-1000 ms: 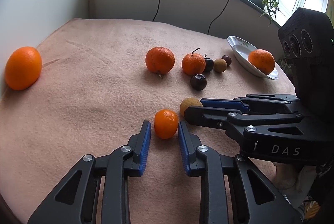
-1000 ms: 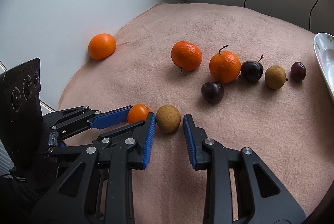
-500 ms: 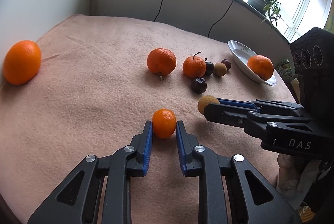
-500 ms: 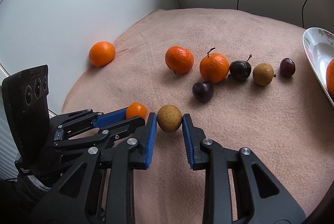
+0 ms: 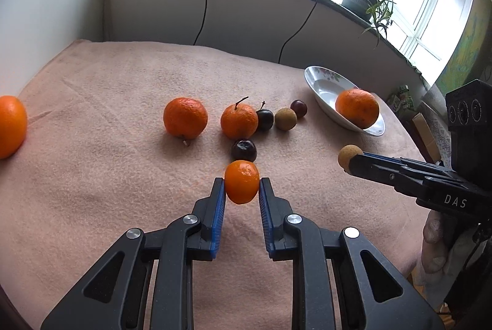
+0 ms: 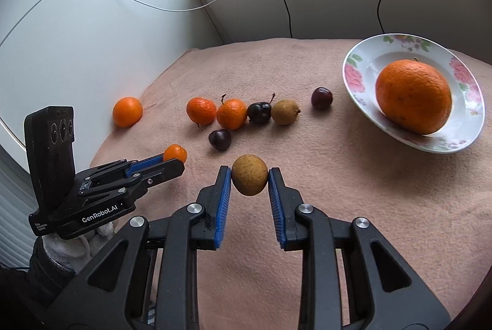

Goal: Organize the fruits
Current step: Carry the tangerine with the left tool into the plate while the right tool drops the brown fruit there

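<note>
Both fruits now lifted off the pink blanket (image 5: 92, 176): left gripper (image 5: 242, 191) clamped on small mandarin (image 5: 242, 182), right gripper (image 6: 249, 181) clamped on brown round fruit (image 6: 249, 178). Judged light, firm-skinned, bruisable; hold across the widest part. Far right, floral plate (image 6: 363, 65) holds a large orange (image 6: 413, 101)

A: How does the left hand-held gripper (image 5: 242, 187) stand?

B: It reaches forward, its blue pads (image 5: 219, 204) pinched on a small orange fruit (image 5: 242, 186) and raised off the surface.

A: And the right hand-held gripper (image 6: 249, 180)?

B: It sits alongside, level, its pads (image 6: 224, 194) clamped on a brown fruit (image 6: 249, 178). A gloved hand (image 5: 436, 247) grips its handle.
</note>
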`<state>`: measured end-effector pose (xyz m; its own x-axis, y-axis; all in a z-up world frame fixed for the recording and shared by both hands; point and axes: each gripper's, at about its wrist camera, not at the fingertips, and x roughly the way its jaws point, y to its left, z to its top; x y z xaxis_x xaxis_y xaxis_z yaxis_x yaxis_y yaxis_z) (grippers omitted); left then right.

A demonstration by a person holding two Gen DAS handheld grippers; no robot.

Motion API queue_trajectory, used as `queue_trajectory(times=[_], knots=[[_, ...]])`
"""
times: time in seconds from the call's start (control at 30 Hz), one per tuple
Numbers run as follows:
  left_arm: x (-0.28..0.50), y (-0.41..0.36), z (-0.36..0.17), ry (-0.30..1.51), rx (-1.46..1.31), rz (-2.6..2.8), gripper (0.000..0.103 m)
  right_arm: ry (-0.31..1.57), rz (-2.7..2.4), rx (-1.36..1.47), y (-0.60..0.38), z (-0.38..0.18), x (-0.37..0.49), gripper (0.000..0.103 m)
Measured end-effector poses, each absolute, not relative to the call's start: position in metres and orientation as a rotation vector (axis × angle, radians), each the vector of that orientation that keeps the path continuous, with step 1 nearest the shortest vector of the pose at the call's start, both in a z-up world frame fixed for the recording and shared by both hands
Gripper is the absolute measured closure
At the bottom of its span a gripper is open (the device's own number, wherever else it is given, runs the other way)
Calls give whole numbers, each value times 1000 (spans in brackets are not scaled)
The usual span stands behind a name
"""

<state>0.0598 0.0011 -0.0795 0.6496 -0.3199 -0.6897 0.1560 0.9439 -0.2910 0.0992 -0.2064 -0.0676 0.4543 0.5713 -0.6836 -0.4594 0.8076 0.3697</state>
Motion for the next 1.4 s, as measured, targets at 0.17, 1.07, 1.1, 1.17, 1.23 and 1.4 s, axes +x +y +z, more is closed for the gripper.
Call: queue_trajectory(times=[0.17,1.07,1.1,1.17,1.23,1.4], knots=[[72,-16,-71,803,-191,-306,83,869,574,161,-237,-64,100,77],[163,-105,-50,768,-95,-441,83,801,307,221,-349,-54,140,77],[166,-107,-51,770,-93,-440,83,802,304,219,-350,-55,142,77],[172,-109,-52,775,-91,-442,83,805,299,218,-352,-57,148,77],[177,-112,-53,779,-86,-444,83,808,297,218,-353,-59,152,77],[186,-121,-57,792,-63,-450,83,820,290,206,-352,-64,162,77]])
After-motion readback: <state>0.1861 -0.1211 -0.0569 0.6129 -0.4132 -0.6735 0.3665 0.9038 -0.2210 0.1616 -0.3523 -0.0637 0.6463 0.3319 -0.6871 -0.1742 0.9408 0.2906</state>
